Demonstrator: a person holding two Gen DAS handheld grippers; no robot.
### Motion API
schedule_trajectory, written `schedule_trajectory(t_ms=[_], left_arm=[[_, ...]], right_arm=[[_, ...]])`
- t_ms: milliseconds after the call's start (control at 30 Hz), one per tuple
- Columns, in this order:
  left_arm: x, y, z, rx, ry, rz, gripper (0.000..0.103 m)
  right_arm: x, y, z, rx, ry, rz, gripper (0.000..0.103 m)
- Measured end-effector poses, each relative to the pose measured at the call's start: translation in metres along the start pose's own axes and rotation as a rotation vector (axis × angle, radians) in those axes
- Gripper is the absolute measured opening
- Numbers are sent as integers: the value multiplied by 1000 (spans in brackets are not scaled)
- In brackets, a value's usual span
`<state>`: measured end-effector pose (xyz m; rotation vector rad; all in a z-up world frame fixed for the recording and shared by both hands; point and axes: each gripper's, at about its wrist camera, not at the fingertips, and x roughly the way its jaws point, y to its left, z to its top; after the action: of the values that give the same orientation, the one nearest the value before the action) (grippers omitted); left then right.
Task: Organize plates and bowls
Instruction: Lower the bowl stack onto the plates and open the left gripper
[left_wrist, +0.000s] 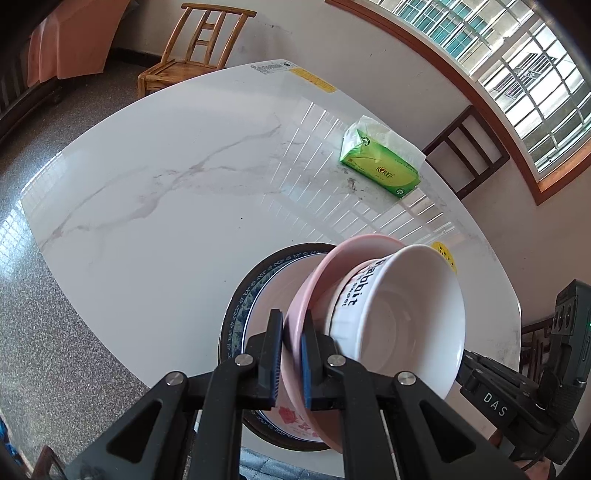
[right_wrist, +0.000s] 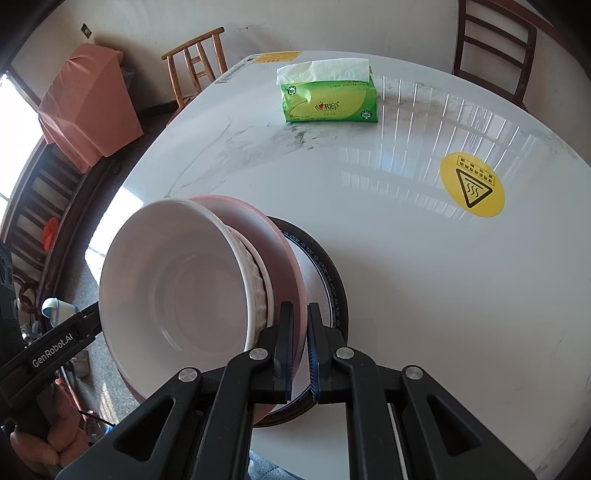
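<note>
Only my right view shows the yellow sticker (right_wrist: 472, 184); both my left tongs (left_wrist: 291, 354) and right tongs (right_wrist: 300, 350) clamp the pink plate (left_wrist: 295, 314) carrying the bowl (left_wrist: 406, 321).

Bright daylight thru window (left_wrist: 517, 74); glare on table (right_wrist: 406, 258); fisheye-bent edges, sharp.

Your left-wrist view looks steeply down along its claw (left_wrist: 291, 354) from close above the worktop (left_wrist: 166, 192); your right-wrist view (right_wrist: 300, 347) mirrors it. Both share the dishes (left_wrist: 402, 314) and tissue pack (right_wrist: 328, 99).

Bowl (left_wrist: 402, 314) in plate (left_wrist: 317, 280) (tilted) above rimmed plate (left_wrist: 243, 295)
</note>
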<state>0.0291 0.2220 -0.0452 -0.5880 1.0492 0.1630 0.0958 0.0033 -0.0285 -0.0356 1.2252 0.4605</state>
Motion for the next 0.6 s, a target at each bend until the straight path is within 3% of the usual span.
schedule_trajectory(t_ms=[600], left_arm=[[1,1,4,45,-38,22,9]], right_arm=[[-1,11,-4,-80,-59,-61,11]])
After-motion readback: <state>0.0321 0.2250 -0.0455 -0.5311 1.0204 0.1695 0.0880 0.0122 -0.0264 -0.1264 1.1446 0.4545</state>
